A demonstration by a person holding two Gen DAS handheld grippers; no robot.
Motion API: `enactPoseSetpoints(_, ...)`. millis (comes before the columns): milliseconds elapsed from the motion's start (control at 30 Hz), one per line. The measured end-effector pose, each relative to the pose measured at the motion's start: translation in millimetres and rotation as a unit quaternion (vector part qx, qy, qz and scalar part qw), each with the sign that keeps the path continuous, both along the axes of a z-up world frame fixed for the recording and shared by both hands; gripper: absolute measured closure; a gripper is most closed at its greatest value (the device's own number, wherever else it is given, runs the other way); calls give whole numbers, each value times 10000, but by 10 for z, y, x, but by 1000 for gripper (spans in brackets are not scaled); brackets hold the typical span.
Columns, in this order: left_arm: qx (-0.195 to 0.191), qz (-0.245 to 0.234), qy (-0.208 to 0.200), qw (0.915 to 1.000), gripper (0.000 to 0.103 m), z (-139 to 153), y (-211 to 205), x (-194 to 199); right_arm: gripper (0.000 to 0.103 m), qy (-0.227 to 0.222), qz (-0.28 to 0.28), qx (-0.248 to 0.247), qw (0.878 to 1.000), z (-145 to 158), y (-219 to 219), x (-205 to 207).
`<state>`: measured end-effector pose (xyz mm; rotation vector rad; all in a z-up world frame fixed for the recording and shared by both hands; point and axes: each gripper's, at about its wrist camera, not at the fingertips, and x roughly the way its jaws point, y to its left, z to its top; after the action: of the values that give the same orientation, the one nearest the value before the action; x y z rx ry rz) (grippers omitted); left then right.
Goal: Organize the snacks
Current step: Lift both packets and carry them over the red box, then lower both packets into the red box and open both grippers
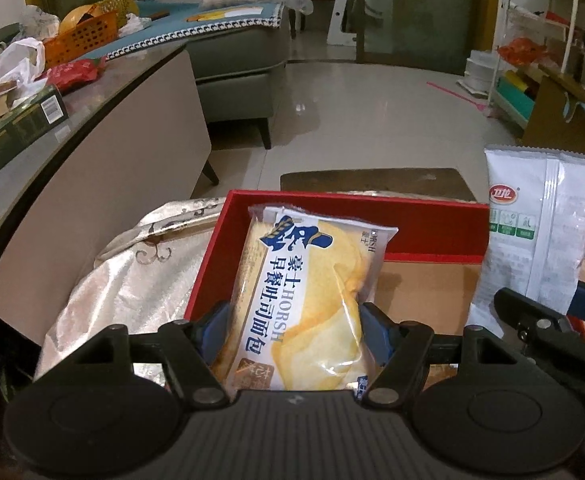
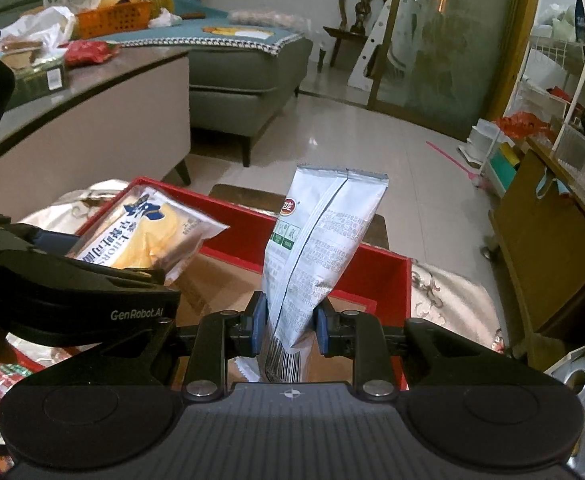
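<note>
The left gripper (image 1: 294, 330) is closed about halfway on a yellow bread packet (image 1: 312, 292), holding it above the left part of the red box (image 1: 432, 236). To its right, the right gripper (image 2: 288, 326) is closed tightly on a white snack pouch (image 2: 316, 248), upright above the box's brown cardboard floor (image 2: 228, 280).

Yellow-and-white plastic bread packet with blue lettering (image 1: 304, 292), silver-white foil snack pouch with red logo and green squares (image 2: 316, 256), red-walled cardboard box with brown floor (image 1: 432, 248), cream satin cloth with swirl pattern (image 1: 132, 280), orange perforated basket (image 1: 80, 36), blue gripper pads (image 2: 257, 320).
</note>
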<state>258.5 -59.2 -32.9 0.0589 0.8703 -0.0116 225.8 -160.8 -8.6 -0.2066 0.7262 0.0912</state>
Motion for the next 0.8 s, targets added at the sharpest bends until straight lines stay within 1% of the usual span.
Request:
enactPoseSetpoints(200, 9, 31, 95, 9999, 40, -96, 20, 78, 71, 100, 8, -92, 9999, -98, 29, 88)
enactPoseSetpoints(367, 98, 2, 230, 9997, 40, -190, -38, 110, 71, 237, 8, -147, 9996, -197, 33, 175)
enactPoseSetpoints(500, 57, 22, 324, 9995, 39, -220, -31, 131, 70, 323, -32, -184, 9993, -268, 16, 238)
enactPoseSetpoints(533, 65, 20, 339, 9994, 38, -223, -31, 133, 69, 332, -42, -193, 9993, -274, 10, 248)
enactPoseSetpoints(567, 71, 20, 352, 9994, 38, -224, -28, 135, 64, 364, -63, -195, 9991, -281, 3, 262)
enactPoseSetpoints(633, 71, 37, 339, 9994, 37, -212, -16, 144, 64, 406, -86, -153, 9990, -296, -10, 274)
enactPoseSetpoints(700, 154, 82, 264, 9995, 37, -186, -12, 134, 57, 502, -98, -97, 9986, -331, -17, 288)
enactPoseSetpoints(800, 104, 78, 251, 9996, 34, -160, 16, 124, 54, 538, -100, -227, 9982, -375, 5, 293)
